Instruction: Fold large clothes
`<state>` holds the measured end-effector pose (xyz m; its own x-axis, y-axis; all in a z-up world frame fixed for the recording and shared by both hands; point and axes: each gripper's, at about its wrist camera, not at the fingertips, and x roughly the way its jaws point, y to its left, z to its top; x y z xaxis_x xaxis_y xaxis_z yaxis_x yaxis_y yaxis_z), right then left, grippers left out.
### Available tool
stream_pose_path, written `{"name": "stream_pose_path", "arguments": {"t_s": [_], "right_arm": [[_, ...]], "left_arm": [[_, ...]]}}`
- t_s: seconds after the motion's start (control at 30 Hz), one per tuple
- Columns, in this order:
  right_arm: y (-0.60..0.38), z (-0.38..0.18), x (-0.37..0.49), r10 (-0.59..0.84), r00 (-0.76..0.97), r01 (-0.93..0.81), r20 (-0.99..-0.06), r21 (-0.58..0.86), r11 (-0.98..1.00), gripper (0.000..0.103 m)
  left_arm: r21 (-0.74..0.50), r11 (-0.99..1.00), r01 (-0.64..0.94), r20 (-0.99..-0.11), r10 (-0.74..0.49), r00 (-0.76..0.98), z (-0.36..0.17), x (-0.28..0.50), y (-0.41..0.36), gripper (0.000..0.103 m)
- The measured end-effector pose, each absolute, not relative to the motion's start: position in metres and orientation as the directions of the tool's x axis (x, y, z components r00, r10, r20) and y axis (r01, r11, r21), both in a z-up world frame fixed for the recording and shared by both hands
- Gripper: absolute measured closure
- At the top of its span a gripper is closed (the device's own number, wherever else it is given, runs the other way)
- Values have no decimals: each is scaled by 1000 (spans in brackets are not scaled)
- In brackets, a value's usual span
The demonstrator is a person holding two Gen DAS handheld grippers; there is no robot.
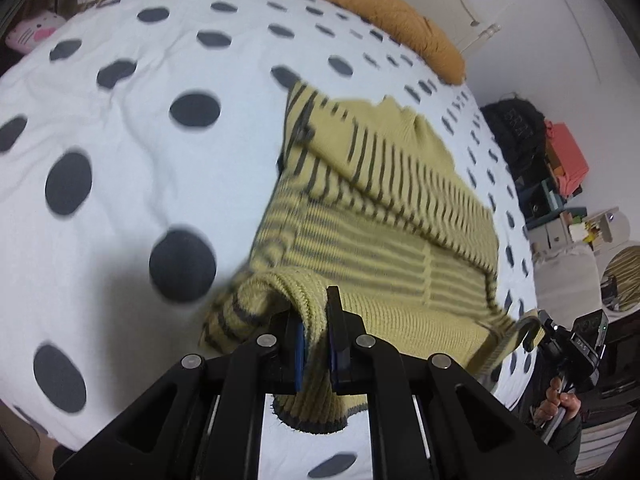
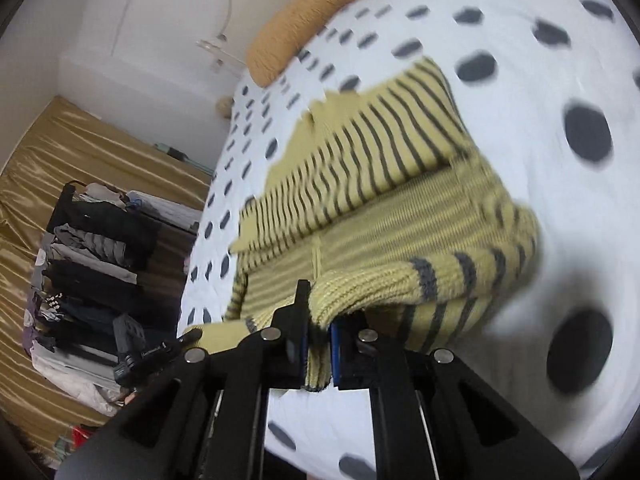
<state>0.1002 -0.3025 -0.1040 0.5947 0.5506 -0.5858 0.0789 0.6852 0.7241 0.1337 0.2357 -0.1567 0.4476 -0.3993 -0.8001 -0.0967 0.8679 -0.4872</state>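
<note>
The sweater (image 1: 384, 216), yellow knit with grey stripes, is pinched at its near hem by both tongs: the left gripper (image 1: 318, 344) is clamped on one ribbed corner and the right gripper (image 2: 320, 344) on the other, knit bunched between each pair of pads. Beyond them it lies on the polka-dot bedspread (image 1: 120, 120), sleeves already laid across the body. An orange pillow (image 1: 384, 12) sits at the far end. To fold well, both corners should probably travel together, level and taut, to land square on the collar edge. Small white lettering on the right tool's body is too blurred to read.
</note>
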Motion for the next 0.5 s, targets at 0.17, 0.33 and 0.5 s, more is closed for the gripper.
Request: {"name": "stream_pose_path", "arguments": {"t_s": [0.17,0.33,0.5], "right_arm": [[-317,-65,177,514,674,16,-530,706,708,95],[-343,-74,261,430,691,75,-581,649,757,95],[-360,-132,309,357,638,202,-683,595,778,94]], "left_arm": [[-471,880,-62,-770,-376,515,-120,211,230,95],[-494,862,-114,-777,-378,503,-138,304,226,95],[-505,837,-213,-820,-388,420,-197,374,227,90]]}}
